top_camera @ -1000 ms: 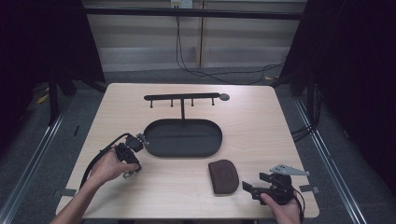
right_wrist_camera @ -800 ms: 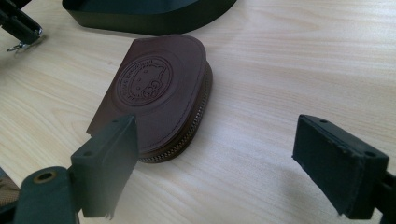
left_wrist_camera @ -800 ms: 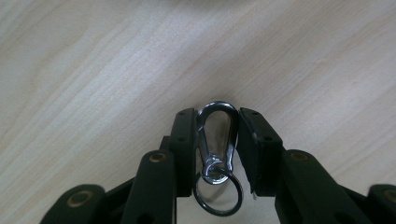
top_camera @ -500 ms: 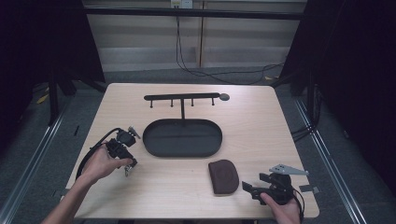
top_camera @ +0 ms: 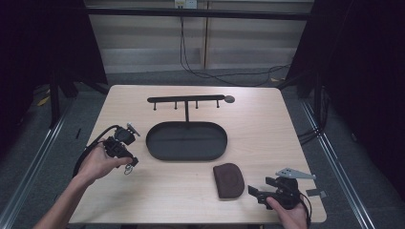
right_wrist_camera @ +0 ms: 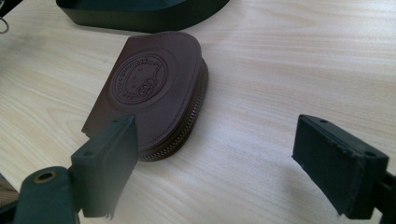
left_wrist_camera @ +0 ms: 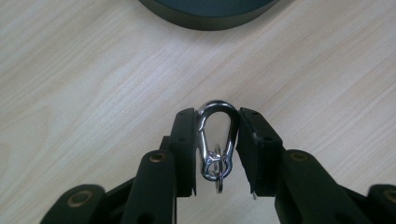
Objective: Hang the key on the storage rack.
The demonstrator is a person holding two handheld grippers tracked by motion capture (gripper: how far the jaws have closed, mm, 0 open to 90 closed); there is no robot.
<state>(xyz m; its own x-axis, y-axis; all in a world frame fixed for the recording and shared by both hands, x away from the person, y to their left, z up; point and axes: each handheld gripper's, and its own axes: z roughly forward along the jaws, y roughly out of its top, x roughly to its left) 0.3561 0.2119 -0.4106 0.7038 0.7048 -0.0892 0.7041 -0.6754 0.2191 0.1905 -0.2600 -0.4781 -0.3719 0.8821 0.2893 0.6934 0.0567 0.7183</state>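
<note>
While your left gripper [top_camera: 128, 164] at the frame's left clamps the shiny silver metal carabiner clip [left_wrist_camera: 216, 140] above the pale wooden table [top_camera: 267, 129], your right gripper [top_camera: 255, 192], lower right, gapes released beside the brown leather zip pouch [right_wrist_camera: 154, 93].

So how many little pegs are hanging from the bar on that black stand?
4. They hang in a row under the bar of the stand behind the oval tray: one near the left end, two either side of the post, one toward the right.
</note>
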